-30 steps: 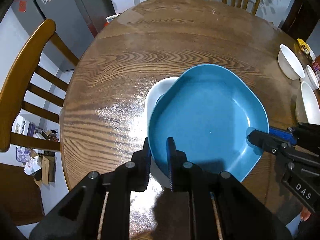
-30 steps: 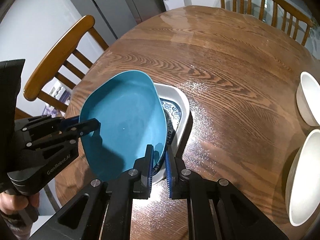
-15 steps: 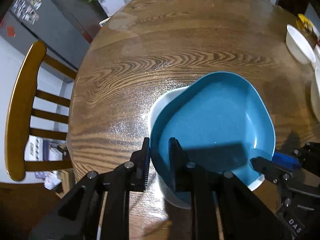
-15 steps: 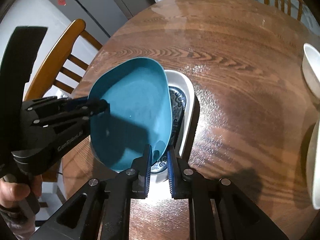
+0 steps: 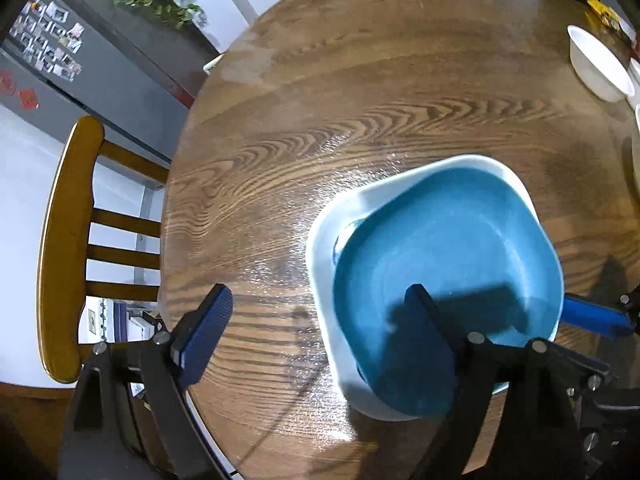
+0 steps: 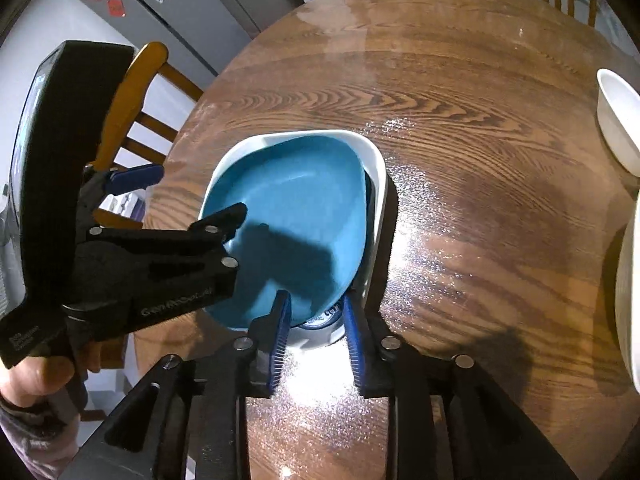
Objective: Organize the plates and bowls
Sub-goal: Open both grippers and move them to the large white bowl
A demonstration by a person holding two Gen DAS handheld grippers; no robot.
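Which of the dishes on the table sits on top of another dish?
The blue plate. It lies nested inside the white plate, whose rim shows around it. The white bowls at the table's far right stand apart on the wood.

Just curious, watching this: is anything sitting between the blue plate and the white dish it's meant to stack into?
Nothing visible does. The blue plate already lies inside the white dish, nested on its patterned base. Both grippers, left and right, are opening around its rim.
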